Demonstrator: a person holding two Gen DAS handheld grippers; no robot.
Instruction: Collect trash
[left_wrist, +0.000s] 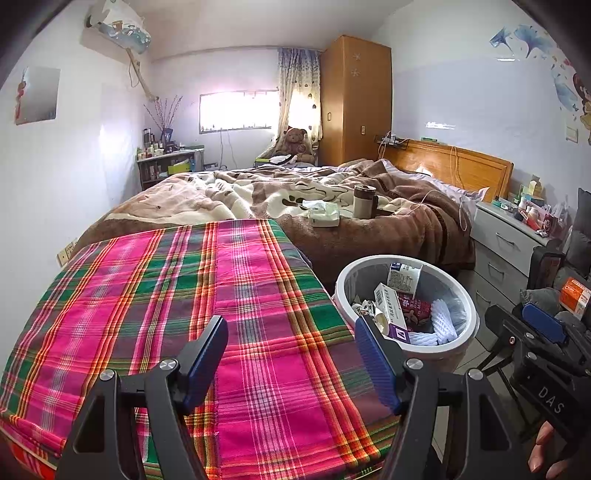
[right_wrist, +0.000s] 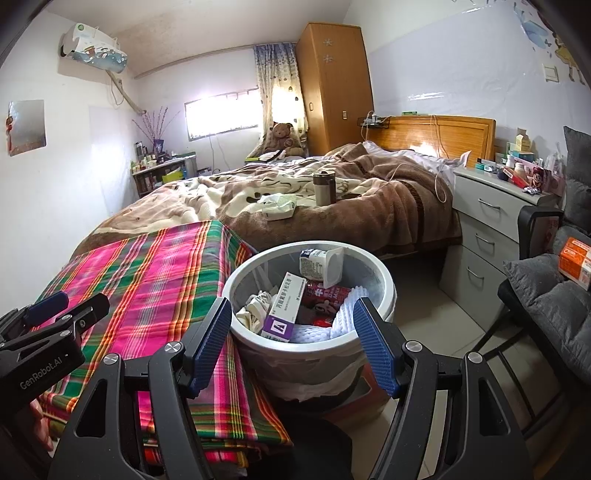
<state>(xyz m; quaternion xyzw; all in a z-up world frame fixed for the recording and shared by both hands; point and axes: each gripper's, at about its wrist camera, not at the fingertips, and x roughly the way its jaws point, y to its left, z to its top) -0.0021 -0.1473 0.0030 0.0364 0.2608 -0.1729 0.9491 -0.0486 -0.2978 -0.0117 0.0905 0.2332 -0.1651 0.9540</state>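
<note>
A white trash bin (right_wrist: 384, 284) stands on the floor beside the plaid-covered table (right_wrist: 147, 280). It holds a purple-and-white box (right_wrist: 282, 314), a yogurt cup (right_wrist: 321, 266), a red packet and white foam netting. My right gripper (right_wrist: 291, 343) is open and empty, just in front of the bin. My left gripper (left_wrist: 291, 362) is open and empty over the plaid cloth (left_wrist: 184, 295), with the bin (left_wrist: 343, 291) to its right. An orange box (right_wrist: 574, 266) lies on a grey chair cushion at right. Crumpled white tissue (right_wrist: 279, 206) lies on the bed.
A bed with a brown blanket (right_wrist: 369, 206) carries a brown cup (right_wrist: 324, 188). A grey nightstand (right_wrist: 491, 221) with small items stands right of it. A black chair with a grey cushion (right_wrist: 546, 306) is at the right edge. A wooden wardrobe (right_wrist: 332, 85) stands at the back.
</note>
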